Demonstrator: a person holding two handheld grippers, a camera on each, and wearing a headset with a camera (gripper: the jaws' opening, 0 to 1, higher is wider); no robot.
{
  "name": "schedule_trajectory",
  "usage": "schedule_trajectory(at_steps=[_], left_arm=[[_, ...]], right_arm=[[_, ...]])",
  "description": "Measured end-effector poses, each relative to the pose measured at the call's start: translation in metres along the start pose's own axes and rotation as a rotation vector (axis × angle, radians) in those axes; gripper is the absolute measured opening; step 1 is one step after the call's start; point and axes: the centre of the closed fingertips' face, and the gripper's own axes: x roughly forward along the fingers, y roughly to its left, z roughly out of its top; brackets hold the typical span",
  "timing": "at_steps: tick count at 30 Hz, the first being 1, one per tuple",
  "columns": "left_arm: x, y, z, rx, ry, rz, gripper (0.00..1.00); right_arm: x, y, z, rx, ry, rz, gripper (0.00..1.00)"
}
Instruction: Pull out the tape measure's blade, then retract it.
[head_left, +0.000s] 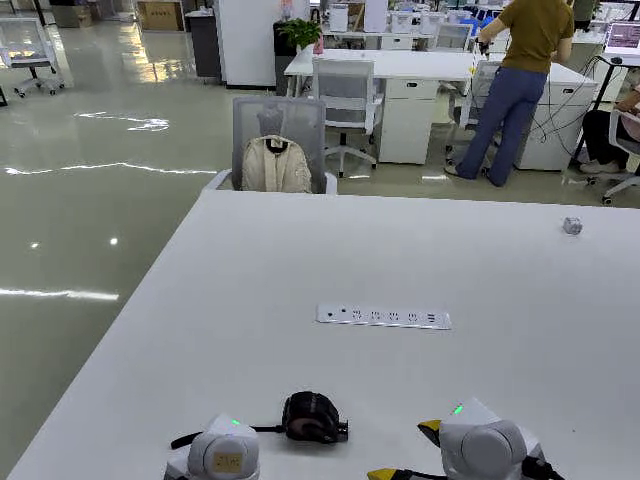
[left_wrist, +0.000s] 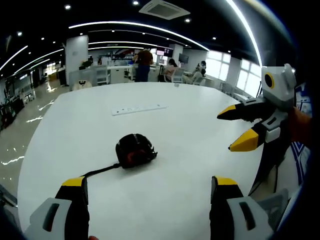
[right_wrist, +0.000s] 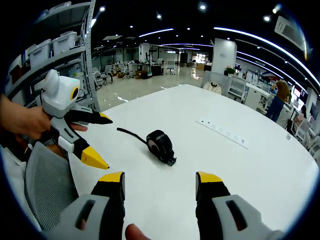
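Your tape (head_left: 313, 417) lies on the white surface (head_left: 300, 260) near its close edge, between the two tools and touching neither. It is a black case with a dark strap (head_left: 205, 437) trailing toward the left one. Your left tool (left_wrist: 150, 182) is spread, its yellow-tipped jaws wide apart, with the tape ahead of them and a little to the left. Your right tool (right_wrist: 160, 176) is likewise spread, and the tape sits ahead of its jaws, apart from them. In the left gripper view the right tool enters from the right with its jaws parted; in the right gripper view the left tool enters from the left, a hand (right_wrist: 22, 120) round its grip. Beyond the tape a white power strip (head_left: 384, 317) lies flat on the surface, and further off, toward the right side, there is a small grey object (head_left: 572, 226) too small to identify. A chair (head_left: 300, 115) carrying a pale jacket (head_left: 275, 165) stands at the far edge.
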Motion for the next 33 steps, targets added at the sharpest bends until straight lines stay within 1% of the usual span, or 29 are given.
schedule_trajectory(at_steps=[6, 7, 9, 11, 14, 16, 18, 24, 25, 26, 27, 29, 31, 33], left_arm=[[-0.011, 0.003, 0.004, 0.037, -0.016, 0.008, 1.00], [-0.012, 0.003, 0.003, 0.040, -0.010, 0.007, 1.00], [-0.015, 0.004, 0.004, 0.040, -0.017, 0.006, 1.00], [-0.020, 0.005, 0.005, 0.046, -0.015, 0.004, 1.00], [-0.026, 0.008, 0.006, 0.036, -0.017, 0.007, 1.00], [-0.031, 0.007, 0.009, 0.031, -0.024, 0.003, 1.00], [-0.034, 0.008, 0.010, 0.033, -0.020, 0.004, 1.00], [-0.044, 0.008, 0.018, 0.023, -0.045, 0.003, 1.00], [-0.045, 0.008, 0.018, 0.011, -0.046, 0.004, 1.00], [-0.046, 0.009, 0.017, 0.011, -0.042, 0.010, 1.00], [-0.048, 0.008, 0.018, 0.020, -0.046, 0.008, 1.00], [-0.052, 0.008, 0.018, 0.015, -0.050, 0.007, 1.00], [-0.054, 0.009, 0.017, 0.026, -0.041, 0.007, 1.00], [-0.057, 0.009, 0.016, 0.022, -0.037, 0.007, 1.00]], right_arm=[[-0.012, -0.003, -0.004, 0.014, -0.007, -0.016, 0.59], [-0.014, -0.005, -0.006, 0.019, -0.004, -0.021, 0.59], [-0.017, -0.007, -0.009, 0.026, -0.001, -0.027, 0.60], [-0.023, -0.009, -0.012, 0.039, -0.003, -0.040, 0.60], [-0.030, -0.011, -0.016, 0.049, -0.005, -0.052, 0.61], [-0.036, -0.012, -0.019, 0.054, -0.003, -0.058, 0.61], [-0.040, -0.013, -0.021, 0.062, -0.003, -0.066, 0.61], [-0.056, -0.015, -0.024, 0.077, -0.011, -0.087, 0.63], [-0.058, -0.016, -0.024, 0.080, -0.011, -0.093, 0.64], [-0.061, -0.017, -0.024, 0.084, -0.013, -0.099, 0.64], [-0.065, -0.018, -0.024, 0.089, -0.017, -0.104, 0.64], [-0.071, -0.020, -0.023, 0.092, -0.020, -0.114, 0.65], [-0.075, -0.022, -0.024, 0.097, -0.024, -0.121, 0.66], [-0.079, -0.023, -0.024, 0.097, -0.024, -0.124, 0.67]])
